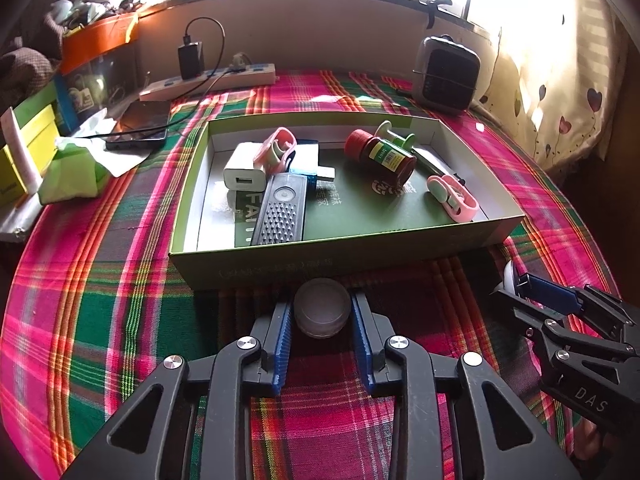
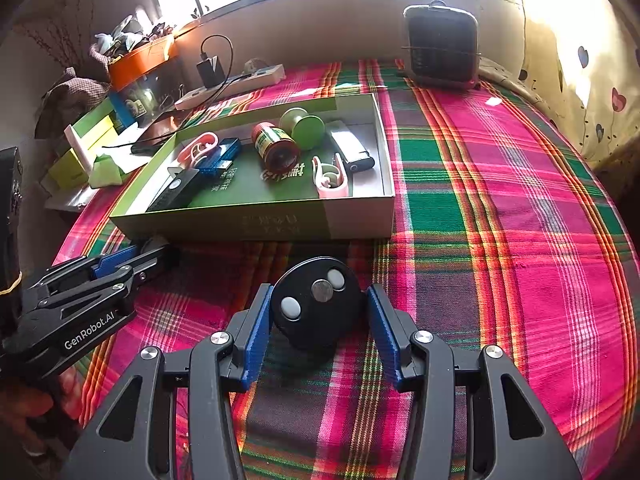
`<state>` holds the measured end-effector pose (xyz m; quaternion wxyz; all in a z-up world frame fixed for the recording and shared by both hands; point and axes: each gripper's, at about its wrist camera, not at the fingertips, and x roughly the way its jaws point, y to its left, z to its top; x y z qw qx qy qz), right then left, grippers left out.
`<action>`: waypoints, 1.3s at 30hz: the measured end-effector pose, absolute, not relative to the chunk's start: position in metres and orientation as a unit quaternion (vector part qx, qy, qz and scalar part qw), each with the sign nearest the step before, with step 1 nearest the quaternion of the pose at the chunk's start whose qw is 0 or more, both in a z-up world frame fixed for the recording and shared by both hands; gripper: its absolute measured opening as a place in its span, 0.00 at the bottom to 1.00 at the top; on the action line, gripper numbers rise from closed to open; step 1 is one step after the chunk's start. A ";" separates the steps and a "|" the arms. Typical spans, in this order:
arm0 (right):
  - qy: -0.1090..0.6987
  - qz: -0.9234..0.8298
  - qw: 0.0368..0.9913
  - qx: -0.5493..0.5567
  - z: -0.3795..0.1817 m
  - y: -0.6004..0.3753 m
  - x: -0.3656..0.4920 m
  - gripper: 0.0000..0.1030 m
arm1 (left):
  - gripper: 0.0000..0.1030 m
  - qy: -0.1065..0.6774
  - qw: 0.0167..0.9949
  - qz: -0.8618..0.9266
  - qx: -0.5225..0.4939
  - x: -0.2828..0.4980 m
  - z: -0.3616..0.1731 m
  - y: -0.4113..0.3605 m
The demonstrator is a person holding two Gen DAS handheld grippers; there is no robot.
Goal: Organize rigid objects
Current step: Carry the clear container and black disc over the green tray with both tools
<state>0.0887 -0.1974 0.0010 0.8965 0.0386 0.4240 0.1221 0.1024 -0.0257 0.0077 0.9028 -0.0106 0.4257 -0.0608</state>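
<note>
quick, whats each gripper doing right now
left gripper: closed on a small round translucent jar, down on the cloth.
right gripper: closed on a black round device.

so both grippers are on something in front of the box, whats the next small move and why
Probably lift the left gripper with its clear round jar and carry it over the near wall of the green box. The pads sit against the jar's sides, it lies just outside the box, and the other items are already inside.

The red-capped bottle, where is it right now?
In the left wrist view, the red-capped bottle lies on its side inside the green box, right of centre, against the green spool.
</note>
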 end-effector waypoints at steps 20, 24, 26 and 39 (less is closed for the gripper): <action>0.419 0.125 0.899 0.034 0.004 -0.195 0.085 0.47 | 0.26 0.418 0.905 -0.075 -0.017 0.093 0.018 -0.027; 0.414 0.127 0.901 0.033 0.007 -0.194 0.084 0.47 | 0.26 0.413 0.907 -0.082 -0.020 0.091 0.022 -0.027; 0.413 0.127 0.901 0.033 0.008 -0.195 0.083 0.47 | 0.26 0.409 0.908 -0.084 -0.020 0.090 0.025 -0.028; 0.395 0.129 0.909 0.029 0.021 -0.194 0.080 0.47 | 0.26 0.391 0.915 -0.096 -0.020 0.085 0.042 -0.030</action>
